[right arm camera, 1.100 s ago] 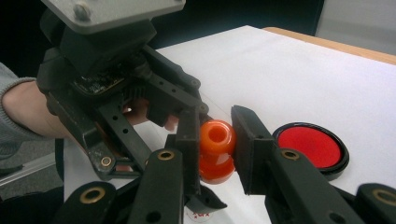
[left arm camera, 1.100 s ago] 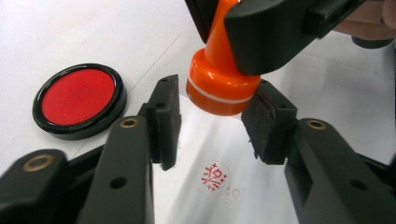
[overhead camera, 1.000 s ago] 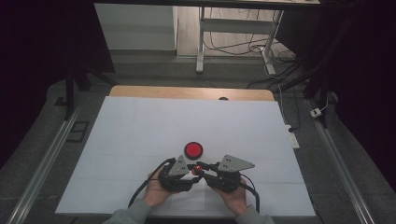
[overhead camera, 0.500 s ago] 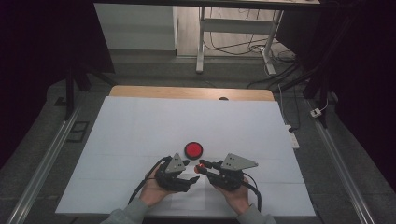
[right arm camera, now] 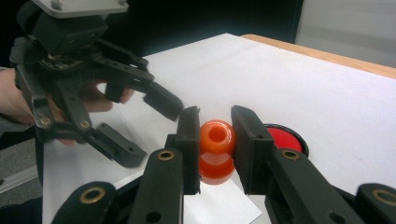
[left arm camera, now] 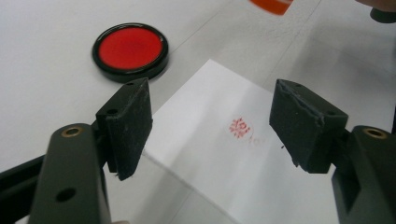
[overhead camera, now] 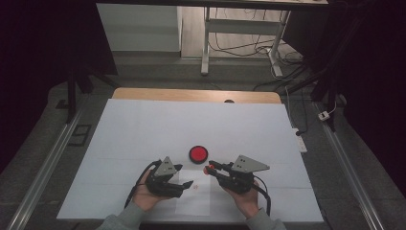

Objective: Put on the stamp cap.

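Left hand-held gripper just opened; stamped mark's characters unreadable.

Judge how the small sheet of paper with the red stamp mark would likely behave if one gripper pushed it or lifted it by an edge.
The paper sheet looks thin and lies flat on the table, so it would probably slide easily when pushed. Lifted by one edge, it would likely droop and bend rather than stay stiff. It seems very light, and the open left gripper above it holds nothing down, so a light nudge might shift it.
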A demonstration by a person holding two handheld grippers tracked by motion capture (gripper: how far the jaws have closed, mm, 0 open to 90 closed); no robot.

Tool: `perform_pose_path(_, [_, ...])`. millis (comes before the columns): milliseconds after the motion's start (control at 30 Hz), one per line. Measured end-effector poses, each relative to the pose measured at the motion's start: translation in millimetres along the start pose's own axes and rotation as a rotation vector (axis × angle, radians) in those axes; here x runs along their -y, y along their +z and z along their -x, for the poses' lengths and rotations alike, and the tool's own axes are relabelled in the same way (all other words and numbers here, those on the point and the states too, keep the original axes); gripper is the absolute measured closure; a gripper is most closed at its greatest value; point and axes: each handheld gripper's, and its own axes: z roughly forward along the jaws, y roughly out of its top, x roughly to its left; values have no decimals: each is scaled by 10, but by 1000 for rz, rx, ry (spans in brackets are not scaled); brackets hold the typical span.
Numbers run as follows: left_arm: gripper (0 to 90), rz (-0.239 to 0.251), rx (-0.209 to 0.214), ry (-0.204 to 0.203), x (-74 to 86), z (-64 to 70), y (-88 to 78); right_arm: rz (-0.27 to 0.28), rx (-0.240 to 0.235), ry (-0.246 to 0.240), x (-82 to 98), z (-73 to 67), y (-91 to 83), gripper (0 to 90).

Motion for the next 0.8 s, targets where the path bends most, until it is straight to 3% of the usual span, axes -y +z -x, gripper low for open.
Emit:
perform_pose_path(100, [301, 16, -2, -25, 75, -25, -98, 4, 11, 2, 0, 17, -15, 724])
perform_pose_path(500, [309, 52, -79, -93, 436, -200, -542, 11, 32, 9, -8, 90, -63, 724])
perform_pose_path(800, [311, 48, -116, -123, 637, -260, -731, 10, 52, 11, -13, 147, -101, 723])
